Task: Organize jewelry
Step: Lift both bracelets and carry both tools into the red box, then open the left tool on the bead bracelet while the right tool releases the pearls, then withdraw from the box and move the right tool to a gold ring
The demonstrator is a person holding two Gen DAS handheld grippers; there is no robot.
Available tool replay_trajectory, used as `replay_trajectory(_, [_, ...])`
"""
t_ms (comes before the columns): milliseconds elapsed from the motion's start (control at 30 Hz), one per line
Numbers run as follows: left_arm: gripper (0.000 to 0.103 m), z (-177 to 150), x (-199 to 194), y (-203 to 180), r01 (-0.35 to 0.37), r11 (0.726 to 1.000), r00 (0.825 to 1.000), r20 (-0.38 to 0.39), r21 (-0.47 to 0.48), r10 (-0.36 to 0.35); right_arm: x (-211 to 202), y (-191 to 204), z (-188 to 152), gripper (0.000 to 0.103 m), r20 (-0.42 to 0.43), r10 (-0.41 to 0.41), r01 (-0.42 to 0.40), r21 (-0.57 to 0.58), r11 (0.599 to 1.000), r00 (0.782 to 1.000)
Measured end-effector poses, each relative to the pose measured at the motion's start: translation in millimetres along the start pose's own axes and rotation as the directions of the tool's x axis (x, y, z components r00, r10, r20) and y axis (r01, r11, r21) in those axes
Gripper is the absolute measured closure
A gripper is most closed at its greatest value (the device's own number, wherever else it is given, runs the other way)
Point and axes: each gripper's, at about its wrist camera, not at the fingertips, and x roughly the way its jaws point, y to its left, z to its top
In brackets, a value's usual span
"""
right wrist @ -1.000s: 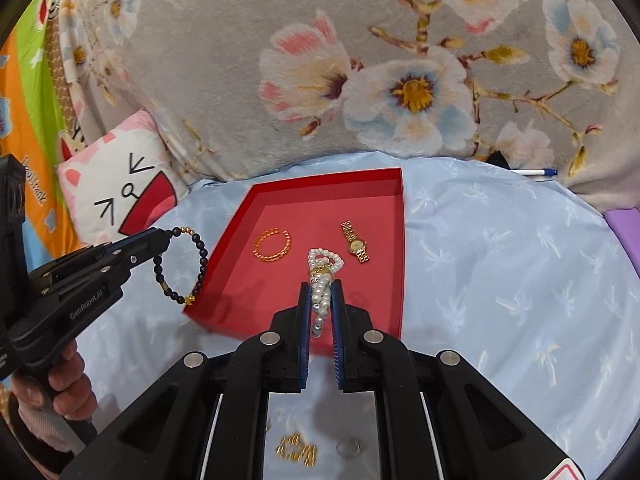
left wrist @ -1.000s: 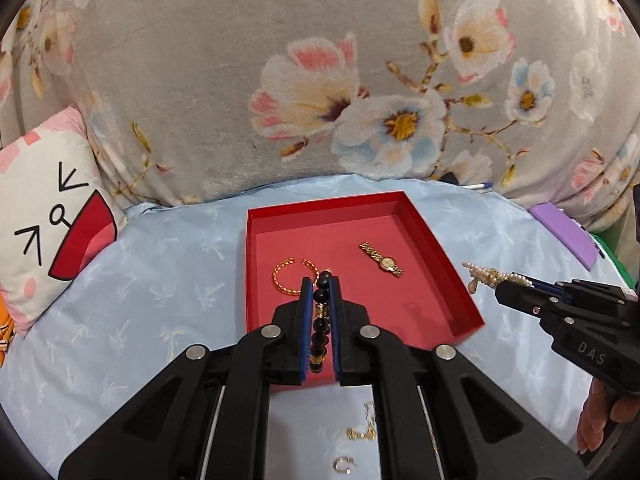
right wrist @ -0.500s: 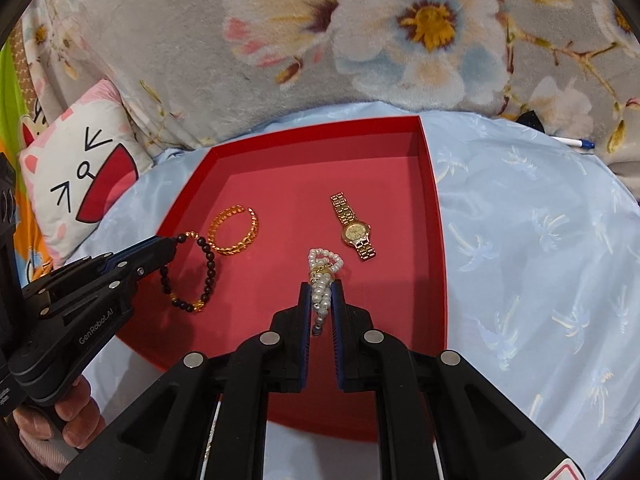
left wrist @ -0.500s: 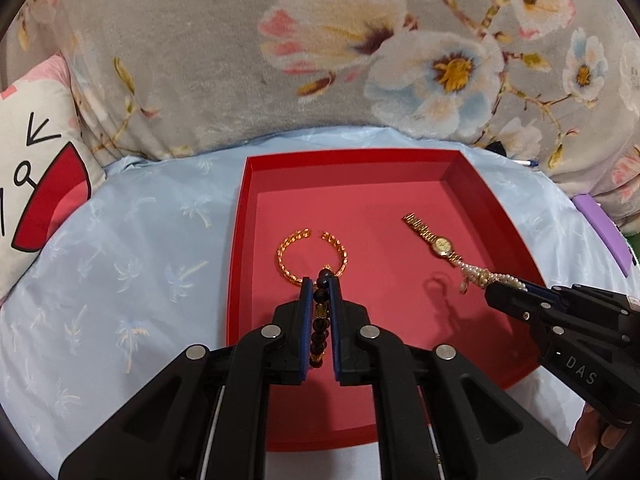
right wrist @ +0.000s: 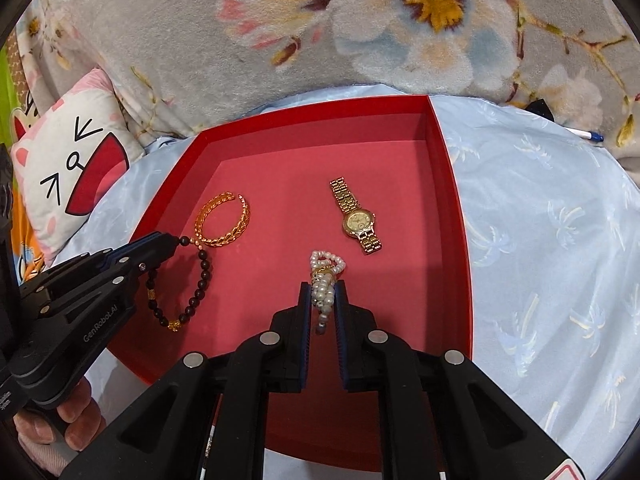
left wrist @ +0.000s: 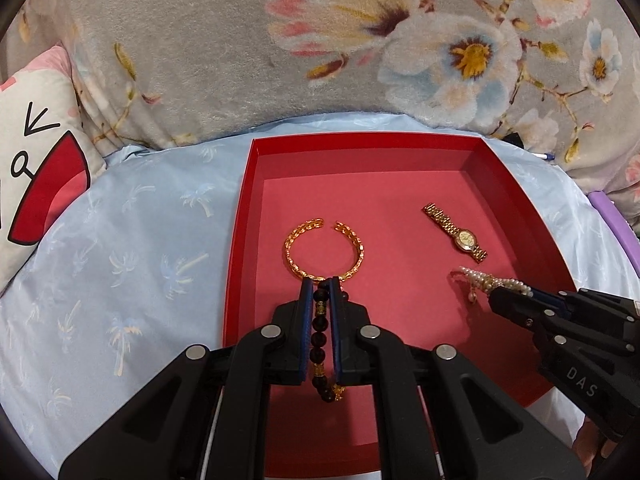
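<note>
left wrist view: a gold bangle (left wrist: 324, 250) and gold watch (left wrist: 456, 233) already lie in the red tray (left wrist: 360, 144); the left gripper (left wrist: 321, 292) is clamped on a dark bead bracelet (left wrist: 320, 344) above the tray floor, not yet released.

right wrist view: the right gripper (right wrist: 323, 294) jaws are opening, the pearl bracelet (right wrist: 325, 280) between them, its loop on the tray floor.

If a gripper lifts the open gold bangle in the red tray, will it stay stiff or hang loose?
The gold bangle probably stays stiff: it keeps a round shape with an open gap, while the dark bead bracelet droops from the left gripper. Its shiny metal may slip between pads.
</note>
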Motion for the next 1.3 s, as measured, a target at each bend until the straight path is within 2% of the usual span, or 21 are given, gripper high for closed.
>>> replay_trajectory(133, [0.093, 0.7, -1.7, 0.4, -0.028, 1.0, 0.999, 0.016, -0.003, 0.028, -5.5, 0.6, 0.8, 0.089, 0.022, -0.001, 0.001, 0.0, 1.0, 1.0])
replay_trajectory(267, [0.078, 3.7, -7.0, 5.5, -0.038, 0.999, 0.999, 0.03, -0.025, 0.038, -18.5, -0.4, 2.9, 0.083, 0.056, -0.006, 0.006, 0.001, 1.0, 0.998])
replay_trajectory(500, [0.077, 4.5, -32.1, 13.7, -0.049, 0.998, 0.997, 0.061, -0.033, 0.051, -47.3, -9.6, -3.0, 0.081, 0.084, -0.005, 0.004, 0.01, 1.0, 0.996])
replay_trajectory(667, [0.069, -5.5, -55.6, 20.0, -0.062, 0.998, 0.995, 0.071, -0.031, 0.064, -70.4, -12.4, -18.9, 0.077, 0.095, -0.004, 0.003, 0.011, 1.0, 0.995])
replay_trajectory(900, [0.066, -31.1, -86.3, 28.8, -0.059, 0.997, 0.996, 0.061, -0.04, 0.061, -95.5, -13.1, -53.1, 0.076, 0.094, -0.004, 0.003, 0.004, 1.0, 0.996])
replay_trajectory(1033, [0.059, -51.4, -98.7, 24.2, -0.054, 0.998, 0.997, 0.053, -0.02, 0.055, -103.8, -11.3, -75.3, 0.076, 0.075, -0.003, 0.003, 0.0, 1.0, 0.997])
replay_trajectory(1300, [0.058, -94.1, -106.4, 7.7, -0.014, 1.0, 1.0, 0.004, 0.013, 0.014, -116.2, -8.7, -117.0, 0.076, 0.034, 0.009, -0.01, 0.009, 1.0, 0.999])
